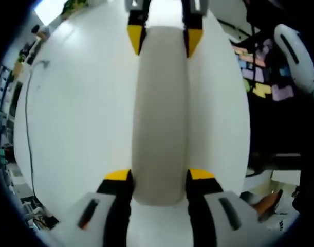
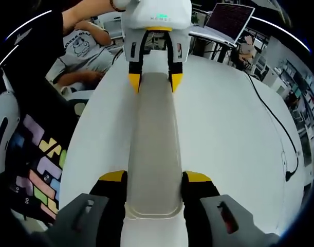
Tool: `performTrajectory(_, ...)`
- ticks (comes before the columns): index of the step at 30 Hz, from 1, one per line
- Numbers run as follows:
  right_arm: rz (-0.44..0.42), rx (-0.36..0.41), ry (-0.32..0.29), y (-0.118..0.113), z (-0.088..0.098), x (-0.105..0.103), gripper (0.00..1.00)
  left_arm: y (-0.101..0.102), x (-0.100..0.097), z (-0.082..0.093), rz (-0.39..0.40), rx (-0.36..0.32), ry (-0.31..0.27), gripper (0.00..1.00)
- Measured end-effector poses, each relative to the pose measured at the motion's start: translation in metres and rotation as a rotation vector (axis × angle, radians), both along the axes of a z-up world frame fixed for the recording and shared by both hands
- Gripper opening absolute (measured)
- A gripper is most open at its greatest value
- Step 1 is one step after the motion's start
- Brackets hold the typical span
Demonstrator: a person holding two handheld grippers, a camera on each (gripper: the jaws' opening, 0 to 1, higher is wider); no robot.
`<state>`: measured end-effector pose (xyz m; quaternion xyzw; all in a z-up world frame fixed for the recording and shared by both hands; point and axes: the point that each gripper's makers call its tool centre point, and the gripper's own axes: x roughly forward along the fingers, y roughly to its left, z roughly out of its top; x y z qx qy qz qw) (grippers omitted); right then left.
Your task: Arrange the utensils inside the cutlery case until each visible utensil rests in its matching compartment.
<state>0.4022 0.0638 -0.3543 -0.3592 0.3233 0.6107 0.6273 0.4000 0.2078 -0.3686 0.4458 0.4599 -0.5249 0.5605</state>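
- Gripping one end of the long, pale beige plastic cutlery case (image 1: 161, 113), the left gripper (image 1: 160, 177) is clamped on it.
- Right gripper (image 2: 155, 180) clamps the opposite end above the white table (image 2: 223, 118).

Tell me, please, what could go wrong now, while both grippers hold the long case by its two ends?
1. The long pale smooth plastic cutlery case is pinched only at its narrow ends by the left gripper and right gripper; it may slip.
2. If the two hands pull unevenly, the case may twist or tilt.
3. The thin black cable on the white table could catch a sliding case.
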Motion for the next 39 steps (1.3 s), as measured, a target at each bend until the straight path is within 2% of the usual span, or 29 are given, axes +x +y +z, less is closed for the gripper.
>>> performTrajectory(5,-0.028,-0.004,-0.019,-0.016,0.003,0.011,0.43,-0.020,0.016,0.003,-0.032,-0.012,-0.018,0.43)
performTrajectory(9,-0.042,-0.043,-0.043,-0.040,0.007,0.025,0.43,-0.045,0.031,0.000,-0.053,-0.046,-0.035,0.43)
performTrajectory(11,-0.054,-0.049,-0.035,-0.050,0.008,0.028,0.43,-0.054,0.033,-0.002,-0.059,-0.049,-0.023,0.43)
performTrajectory(13,-0.063,-0.064,-0.038,-0.061,0.007,0.030,0.43,-0.067,0.039,-0.002,-0.072,-0.062,-0.023,0.43)
performTrajectory(21,-0.089,-0.105,-0.034,-0.094,-0.002,0.046,0.43,-0.099,0.053,-0.003,-0.098,-0.070,-0.020,0.43)
performTrajectory(28,-0.086,-0.180,-0.042,-0.111,-0.010,0.052,0.43,-0.117,0.062,-0.001,-0.106,-0.084,-0.027,0.43)
performTrajectory(39,-0.095,-0.210,-0.024,-0.112,-0.017,0.060,0.43,-0.116,0.068,-0.001,-0.102,-0.085,-0.015,0.43)
